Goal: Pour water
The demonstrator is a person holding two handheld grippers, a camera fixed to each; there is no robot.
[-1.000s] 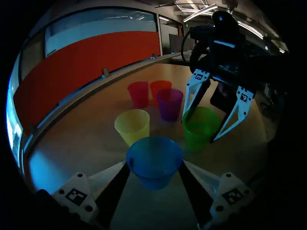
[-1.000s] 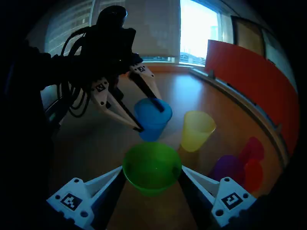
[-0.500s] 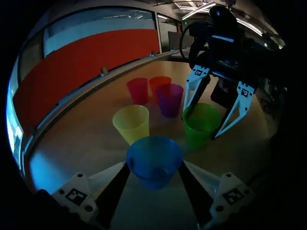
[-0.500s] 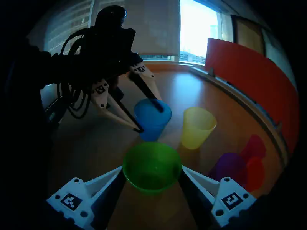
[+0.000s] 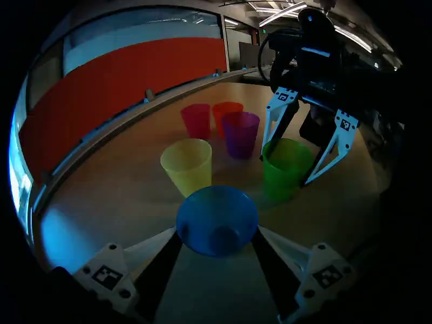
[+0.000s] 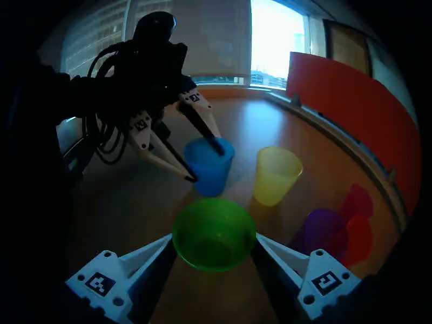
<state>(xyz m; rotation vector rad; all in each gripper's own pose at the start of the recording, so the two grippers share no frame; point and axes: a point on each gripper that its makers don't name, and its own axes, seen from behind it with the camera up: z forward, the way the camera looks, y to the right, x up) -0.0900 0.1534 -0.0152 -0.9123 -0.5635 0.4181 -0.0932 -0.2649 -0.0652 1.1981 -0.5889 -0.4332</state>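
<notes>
Left claw [image 5: 217, 233] is clenched on a blue cup [image 5: 217, 213], one finger pressing each side of its wall, so the cup sits right between the fingertips with its mouth open toward the camera. Ahead of this claw and off to its right, the right claw [image 5: 286, 170] grips a green cup [image 5: 286, 162] the same way. In the right gripper view that green cup [image 6: 214, 233] is pinched between its own fingers, with the left claw [image 6: 206, 165] and its blue cup [image 6: 209, 173] straight ahead.

Just beyond the blue cup, a yellow cup [image 5: 187, 164] stands on the wooden table [image 5: 108, 194]. Farther ahead, a purple cup [image 5: 240, 132], a pink cup [image 5: 196, 120] and an orange cup [image 5: 227, 110] stand bunched close together.

By my reading, the grasping part is done: both cups are in hand. The pouring itself looks not yet begun, since neither held cup is tipped over another cup's mouth. Whether either cup holds water I cannot tell; the light is too dim. What is left is bringing one rim above the other and tilting it
</notes>
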